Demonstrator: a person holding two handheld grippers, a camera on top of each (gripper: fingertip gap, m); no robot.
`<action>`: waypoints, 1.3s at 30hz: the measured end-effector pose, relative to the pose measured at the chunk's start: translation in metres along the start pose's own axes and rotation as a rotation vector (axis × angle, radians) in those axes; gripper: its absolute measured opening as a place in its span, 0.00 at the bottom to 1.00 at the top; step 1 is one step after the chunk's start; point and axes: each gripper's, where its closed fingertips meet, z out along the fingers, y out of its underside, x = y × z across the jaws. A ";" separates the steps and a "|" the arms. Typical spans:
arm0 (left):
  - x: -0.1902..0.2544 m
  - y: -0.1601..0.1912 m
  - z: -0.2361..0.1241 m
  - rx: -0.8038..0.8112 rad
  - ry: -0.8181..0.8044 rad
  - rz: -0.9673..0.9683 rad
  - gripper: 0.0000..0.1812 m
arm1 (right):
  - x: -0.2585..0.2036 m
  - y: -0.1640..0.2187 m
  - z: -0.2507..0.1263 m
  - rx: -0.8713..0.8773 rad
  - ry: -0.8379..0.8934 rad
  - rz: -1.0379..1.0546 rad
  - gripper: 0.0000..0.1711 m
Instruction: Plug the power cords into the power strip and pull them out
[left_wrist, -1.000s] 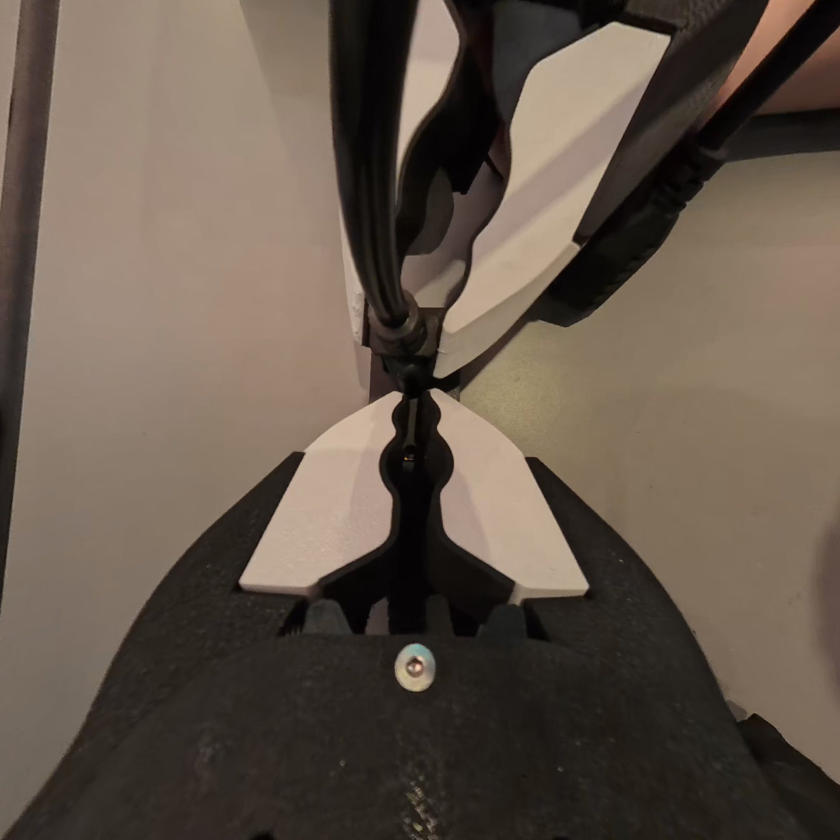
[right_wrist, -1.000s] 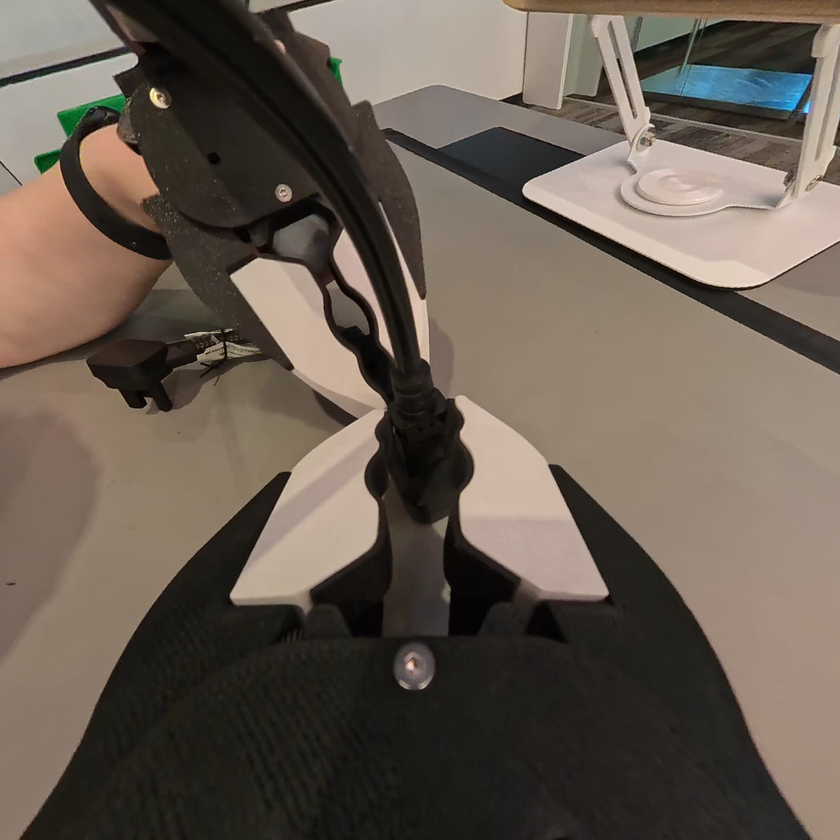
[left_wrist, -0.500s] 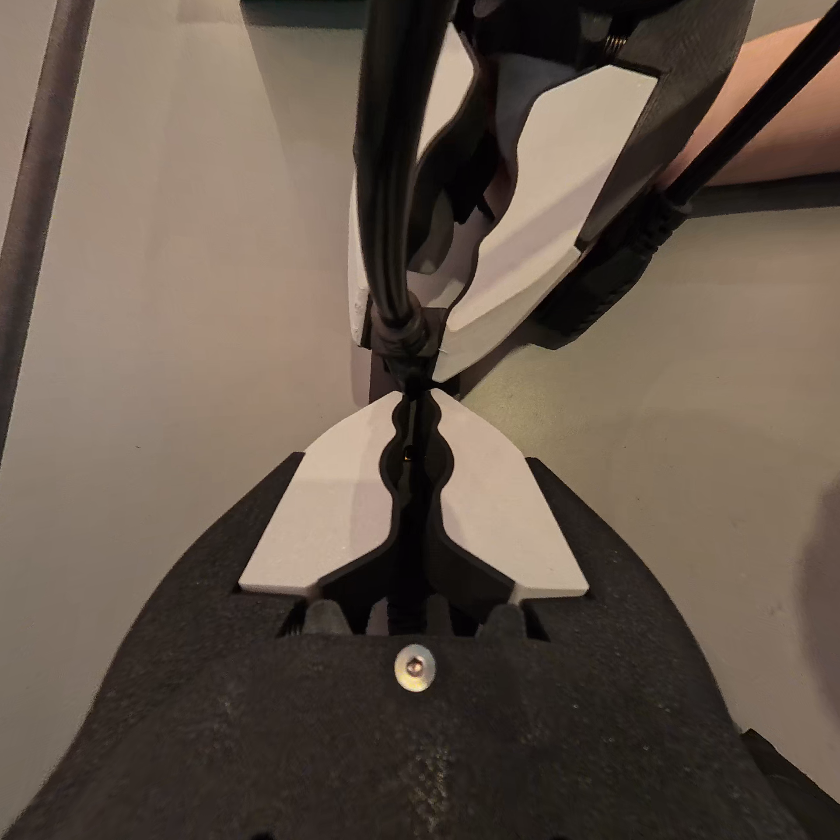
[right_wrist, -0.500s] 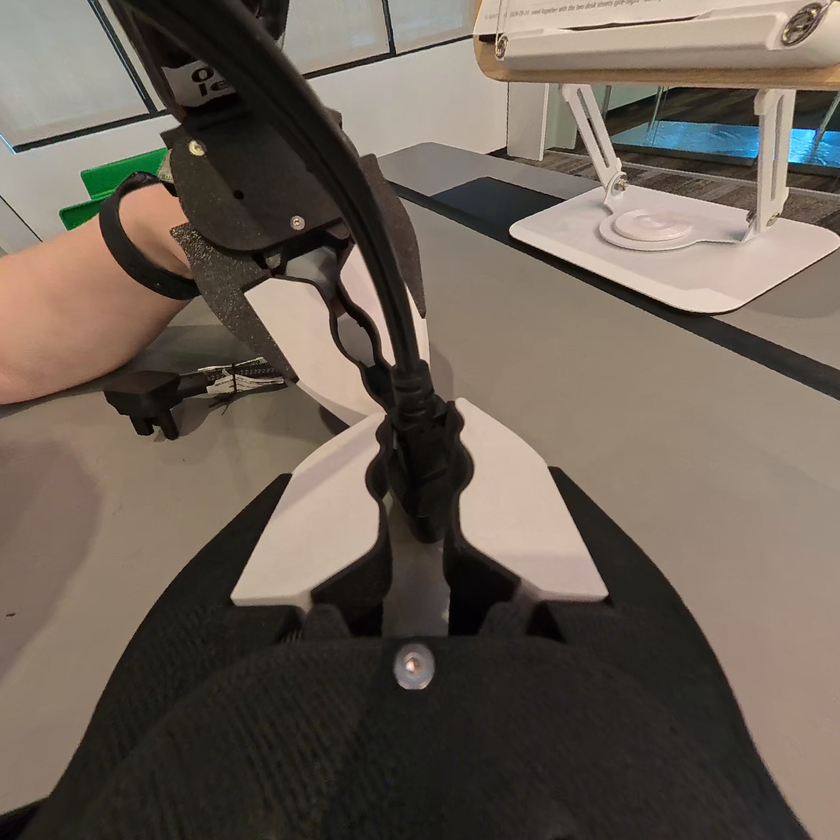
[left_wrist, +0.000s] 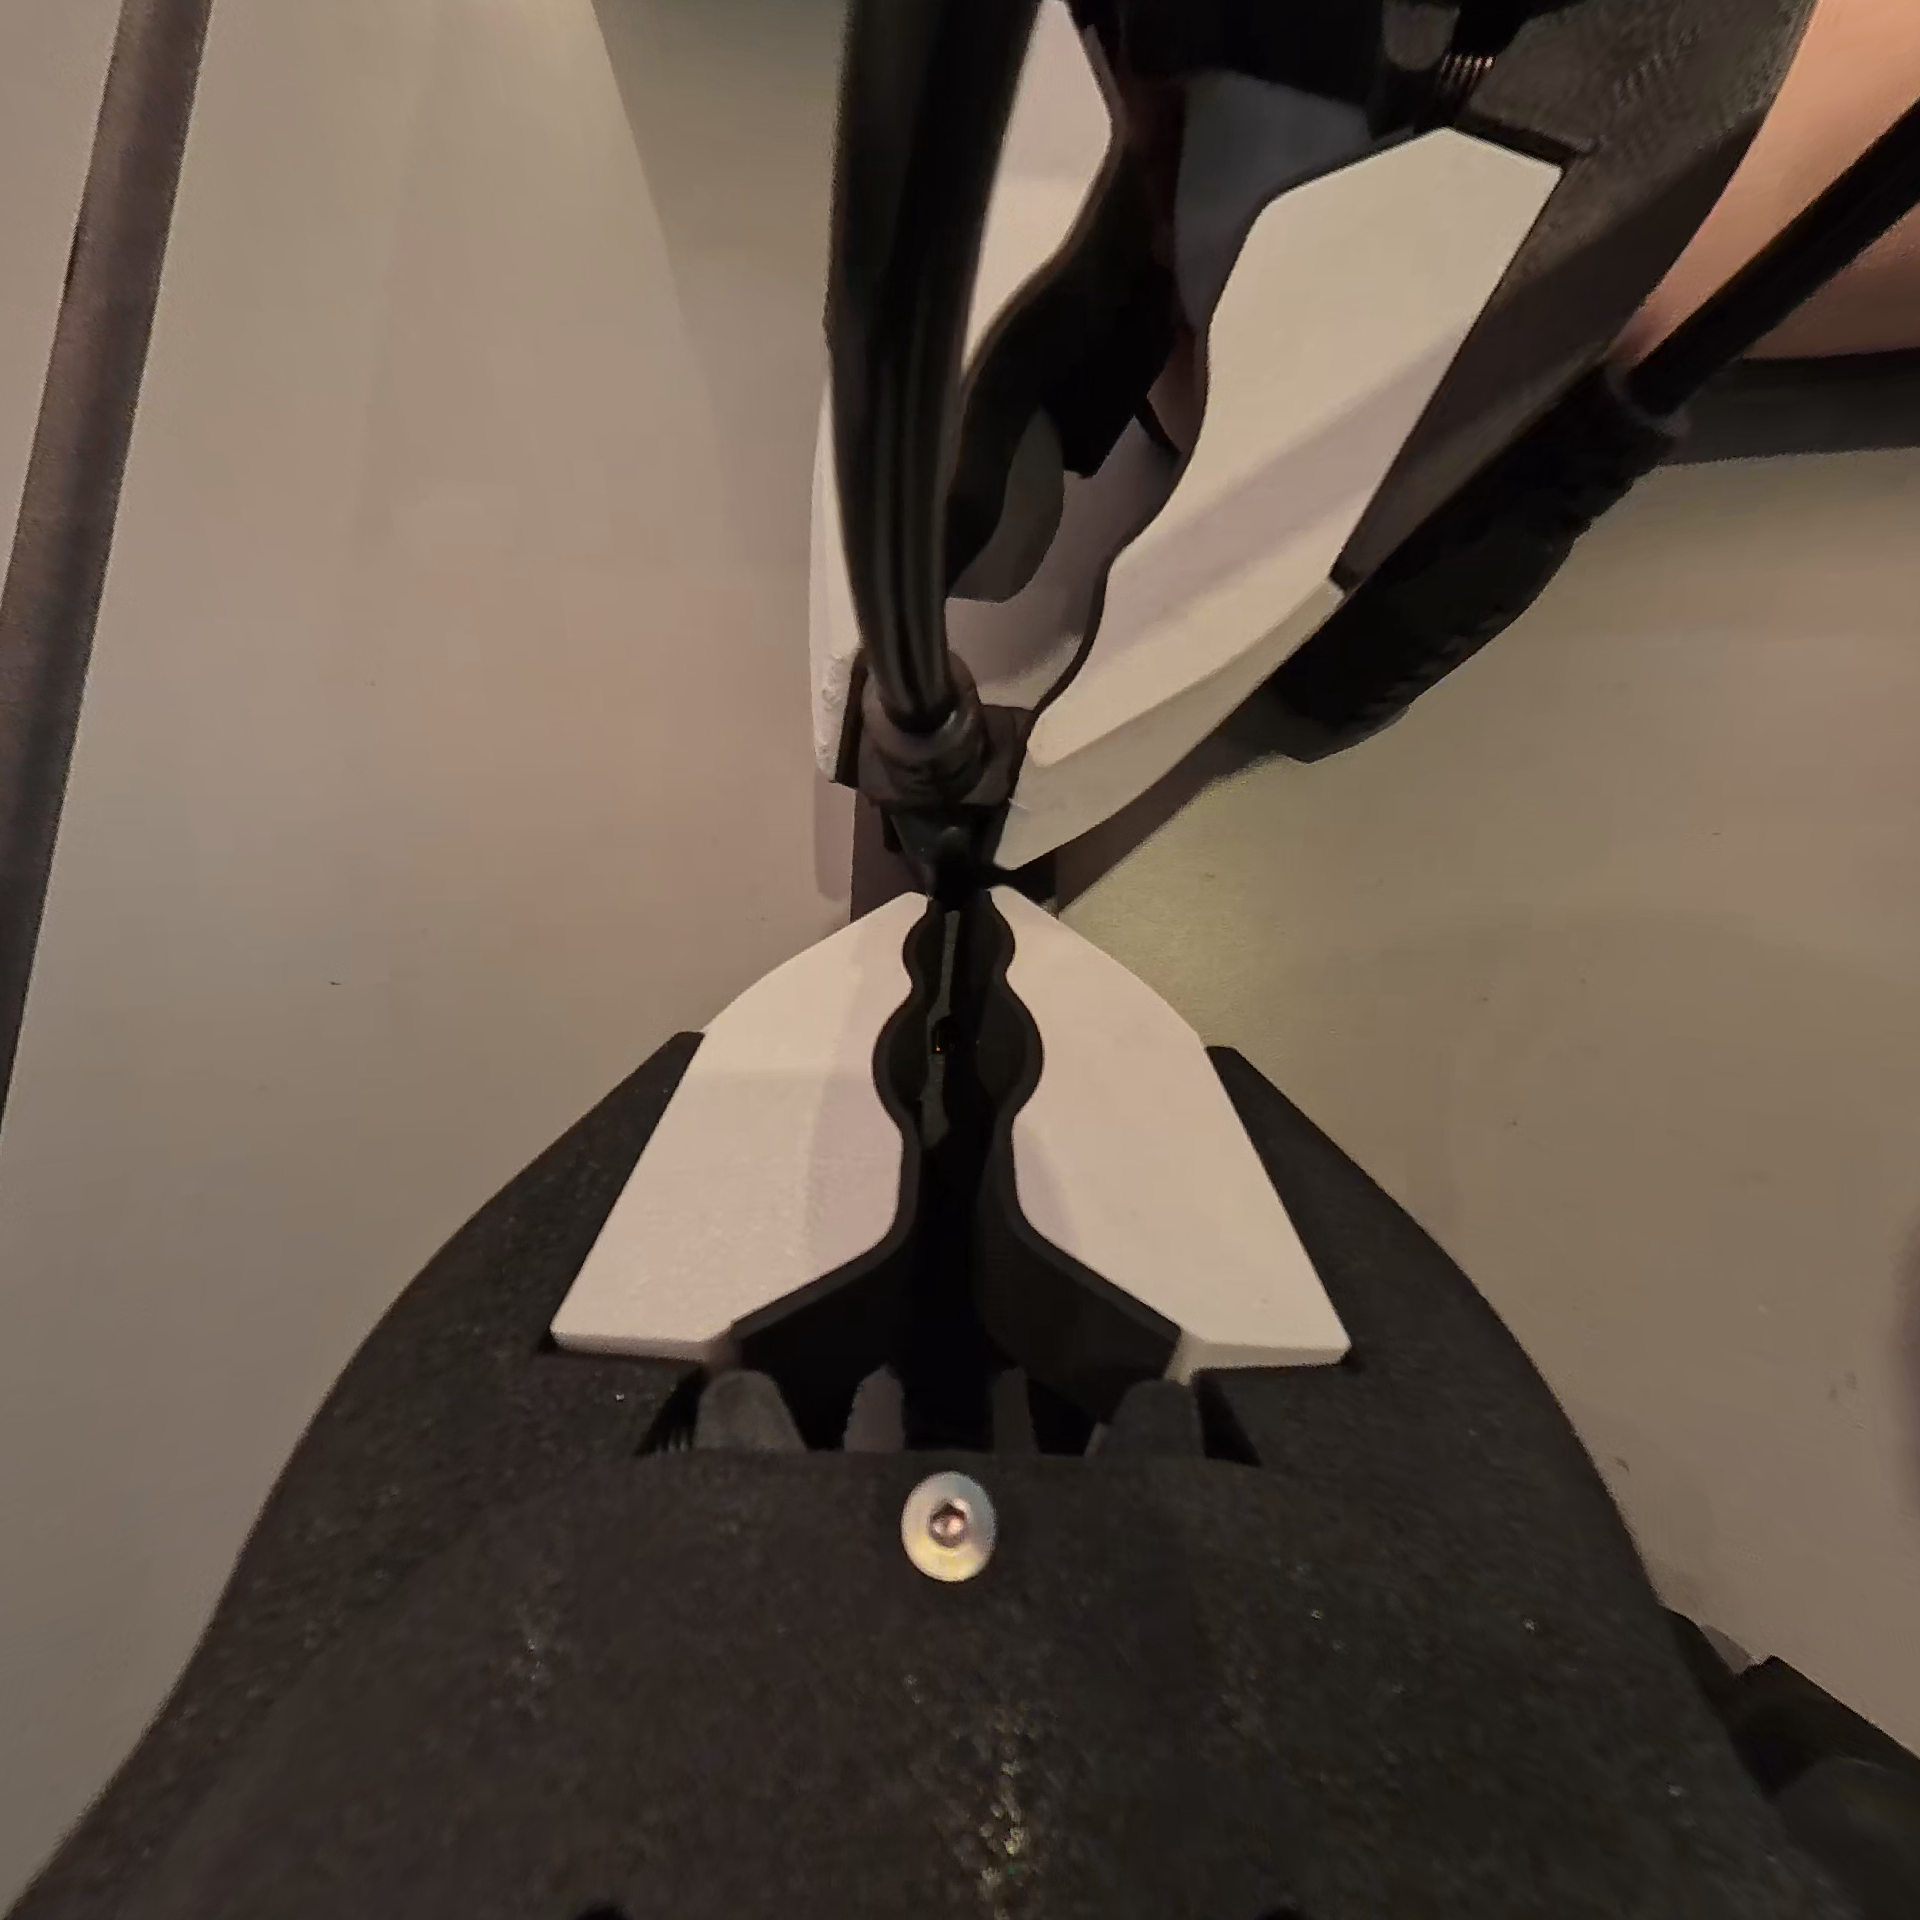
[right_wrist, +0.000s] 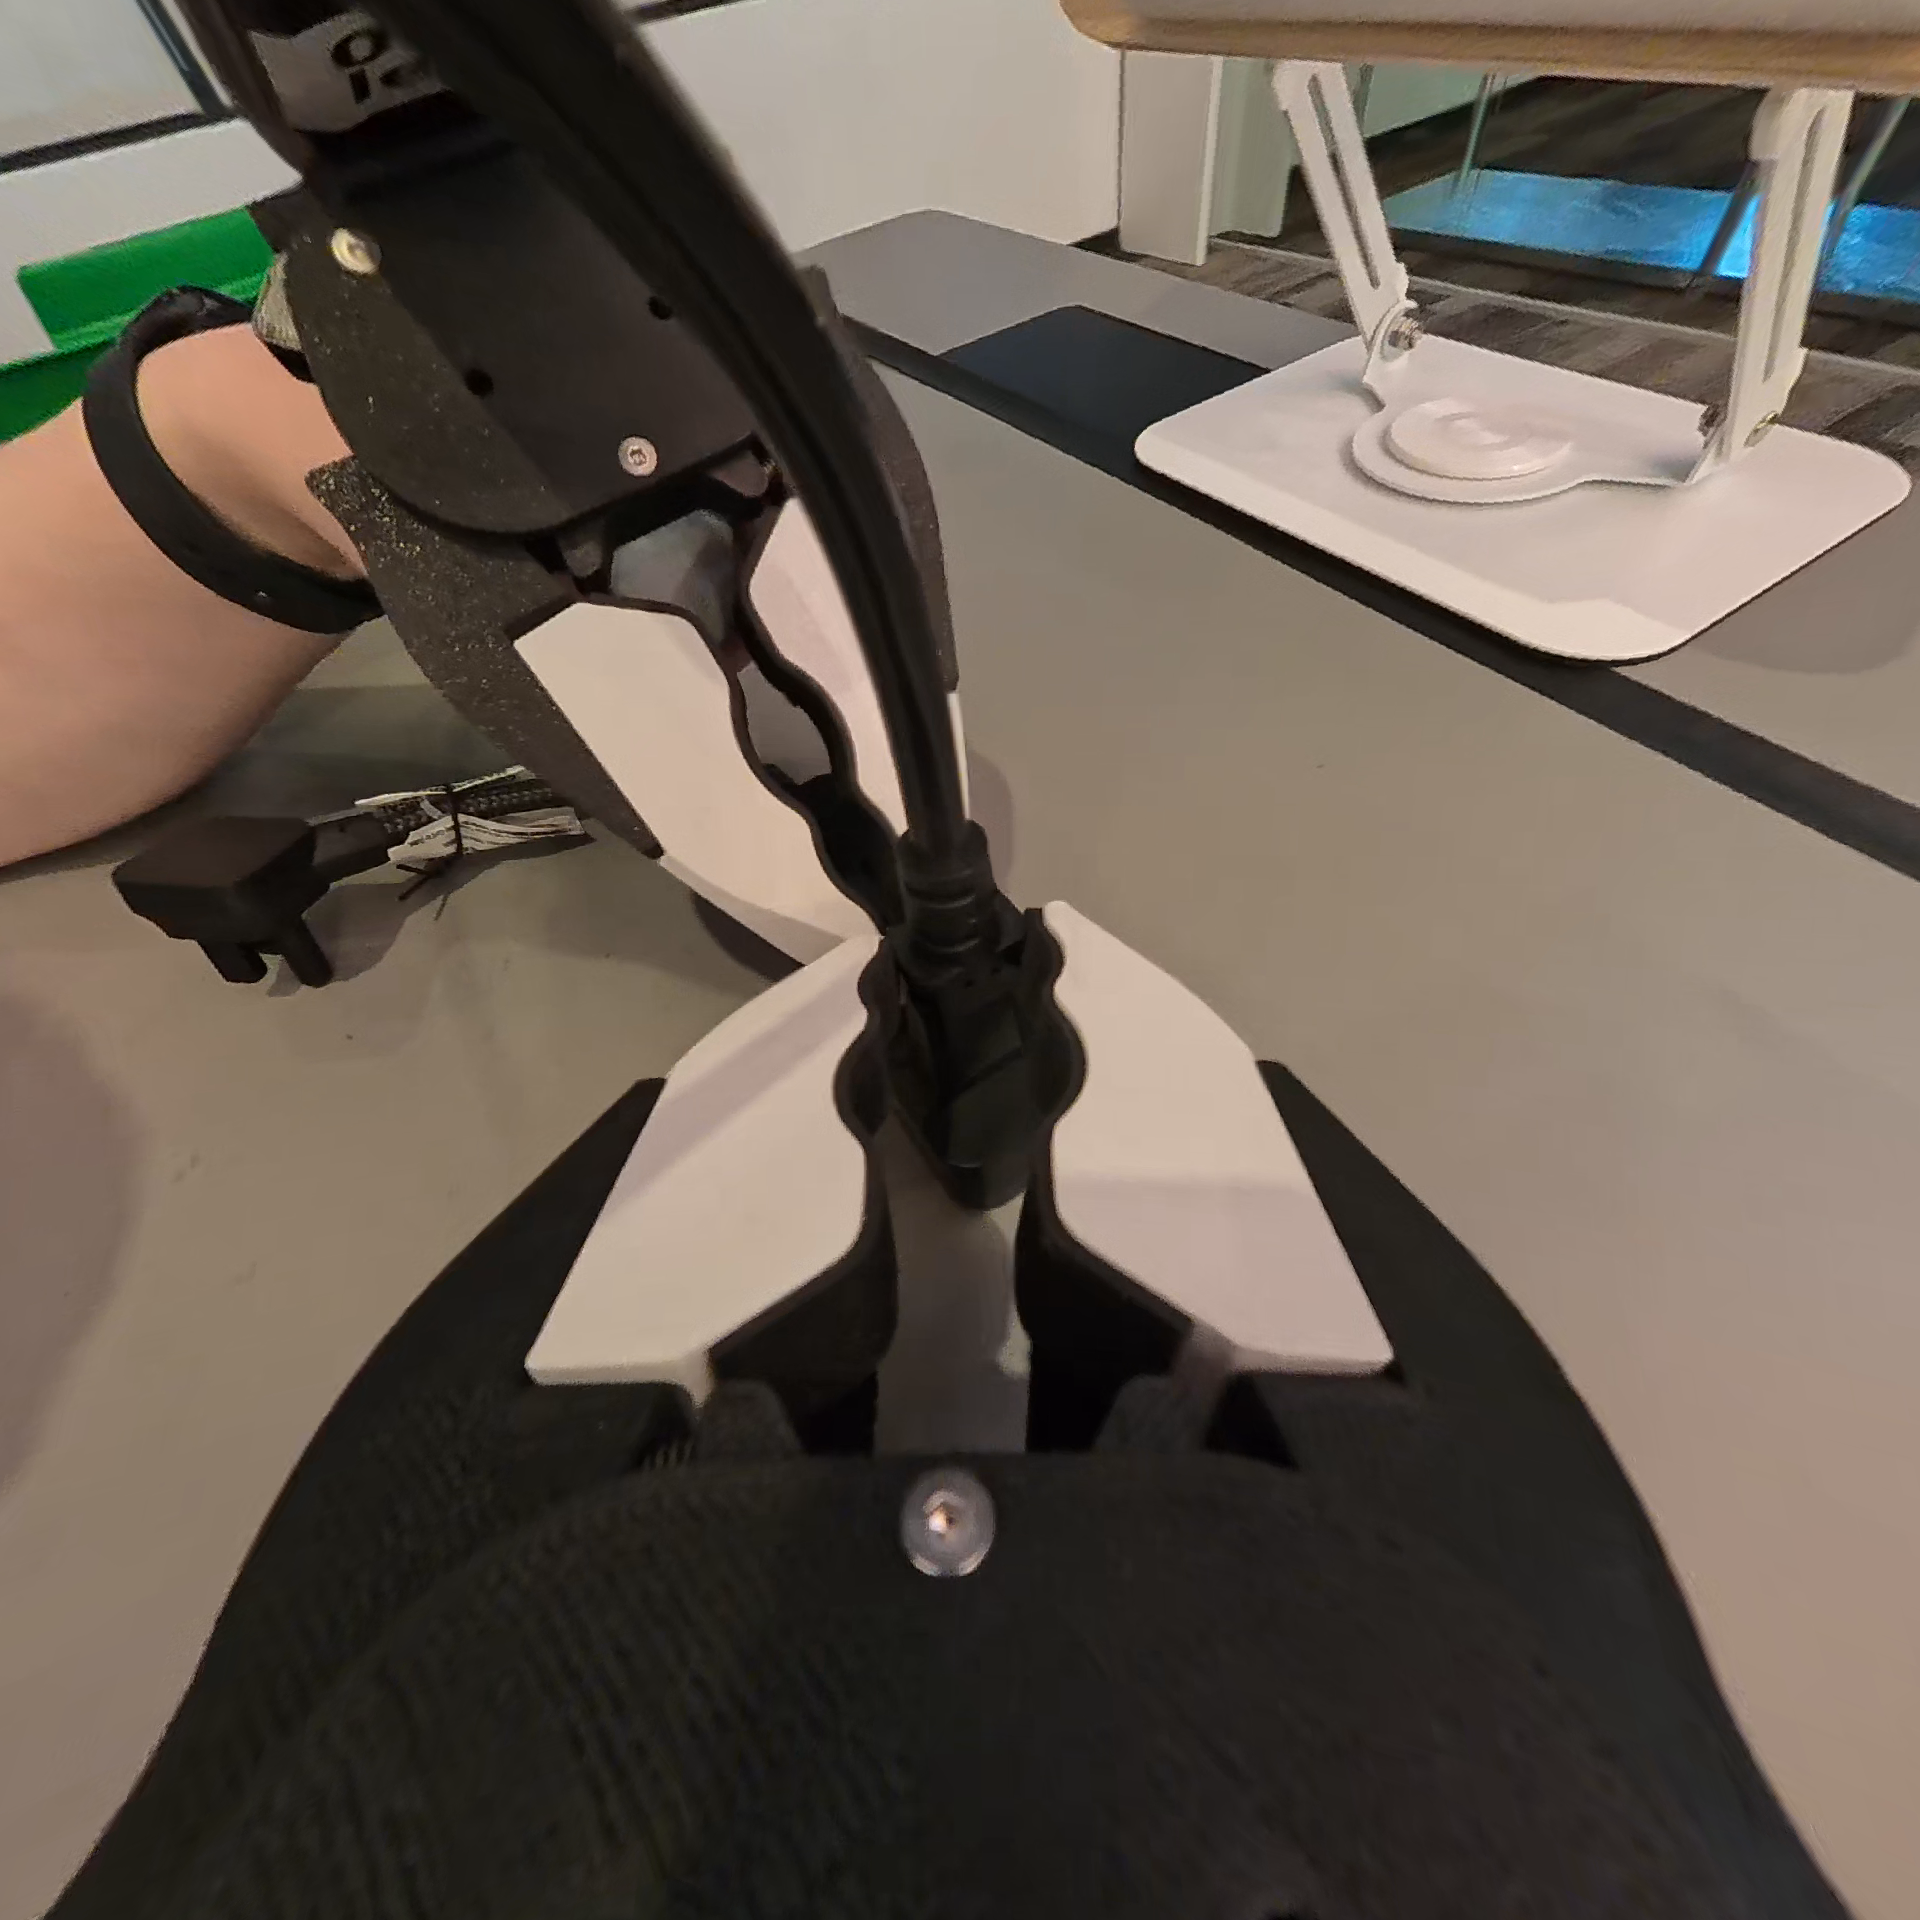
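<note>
My right gripper (right_wrist: 961, 925) is shut on a black plug (right_wrist: 966, 1049). The plug's thick black cord (right_wrist: 831, 468) rises up and to the left. A white surface (right_wrist: 945, 1299) shows under the plug between the fingers; I cannot tell what it is. My left gripper (left_wrist: 951, 904) meets it tip to tip and is shut on a thin black part just below the same plug (left_wrist: 925, 748). I cannot tell what that part belongs to. The power strip is not clearly in view. Both grippers are low over the grey table (right_wrist: 1351, 987).
A second black plug (right_wrist: 223, 894) with a braided cord lies on the table to the left, near a person's arm (right_wrist: 135, 644). Another black plug (left_wrist: 1455, 623) lies behind the right gripper. A white stand (right_wrist: 1558, 499) sits at the back right. The tips of both grippers are at nearly the same place.
Both grippers keep their hold and stay tip to tip. The pair has shifted slightly, and the left gripper looks closer and higher in the right wrist view.
</note>
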 end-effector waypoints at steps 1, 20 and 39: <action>0.001 0.000 0.000 0.004 0.006 0.003 0.02 | 0.000 0.000 -0.001 -0.002 -0.009 0.009 0.12; -0.004 -0.001 0.001 -0.030 -0.049 0.011 0.01 | 0.006 0.000 0.003 -0.053 0.117 -0.118 0.13; -0.001 -0.003 0.004 -0.019 -0.043 0.037 0.01 | 0.011 0.004 -0.004 -0.096 0.118 -0.107 0.13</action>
